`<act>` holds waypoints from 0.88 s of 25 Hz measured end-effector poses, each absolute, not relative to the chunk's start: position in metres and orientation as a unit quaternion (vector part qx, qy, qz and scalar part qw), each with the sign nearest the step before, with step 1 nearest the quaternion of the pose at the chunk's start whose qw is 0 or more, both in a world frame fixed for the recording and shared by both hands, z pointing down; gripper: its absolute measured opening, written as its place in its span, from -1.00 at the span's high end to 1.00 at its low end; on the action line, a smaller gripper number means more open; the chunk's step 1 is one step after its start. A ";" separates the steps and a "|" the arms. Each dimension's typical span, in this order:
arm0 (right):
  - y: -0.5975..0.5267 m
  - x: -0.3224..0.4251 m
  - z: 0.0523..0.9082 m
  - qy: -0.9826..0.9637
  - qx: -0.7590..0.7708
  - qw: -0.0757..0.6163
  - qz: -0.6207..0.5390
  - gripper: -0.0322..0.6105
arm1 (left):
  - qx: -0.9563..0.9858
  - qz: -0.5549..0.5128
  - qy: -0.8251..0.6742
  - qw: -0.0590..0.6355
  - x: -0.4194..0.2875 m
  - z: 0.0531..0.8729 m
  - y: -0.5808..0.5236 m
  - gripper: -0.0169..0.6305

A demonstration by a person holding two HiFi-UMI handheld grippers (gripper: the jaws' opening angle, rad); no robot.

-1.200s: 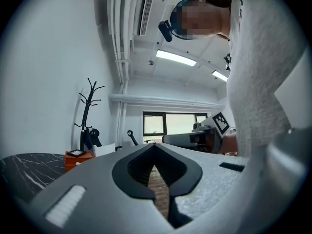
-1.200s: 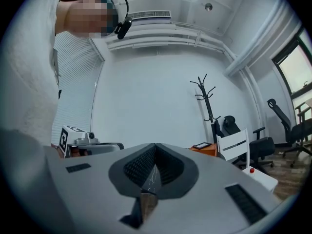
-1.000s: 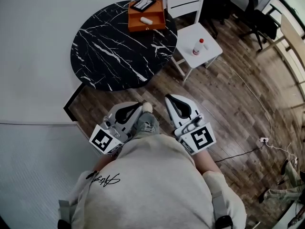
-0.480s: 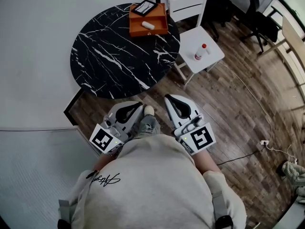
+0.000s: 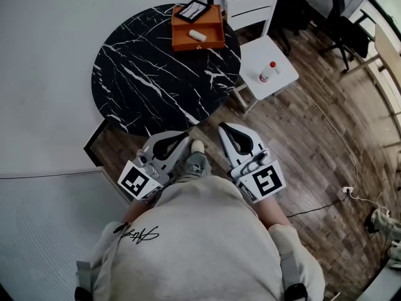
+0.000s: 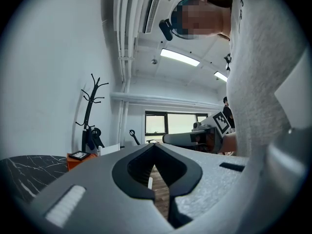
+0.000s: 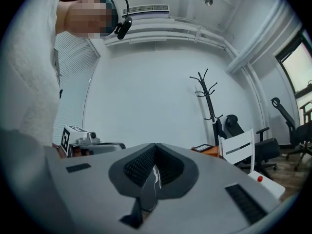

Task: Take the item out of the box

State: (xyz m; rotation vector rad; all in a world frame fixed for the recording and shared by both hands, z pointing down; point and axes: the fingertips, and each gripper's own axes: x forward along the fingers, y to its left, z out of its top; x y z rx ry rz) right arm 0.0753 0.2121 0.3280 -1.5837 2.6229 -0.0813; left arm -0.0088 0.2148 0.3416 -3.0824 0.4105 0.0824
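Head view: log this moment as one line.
stage: before reach | left gripper: shut, empty | right gripper: shut, empty | orange box: on marble table, white item inside

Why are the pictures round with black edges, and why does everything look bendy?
A wide-angle lens does it. Head view: the floor planks curve toward the edges. Left gripper view: a black ring frames it, and the ceiling light glares white. Right gripper view: same ring, and the pipes bow.
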 end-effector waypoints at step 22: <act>0.112 0.079 0.326 0.849 -0.525 0.037 -0.036 0.87 | -0.992 0.028 0.121 0.011 -0.002 0.337 0.114 0.95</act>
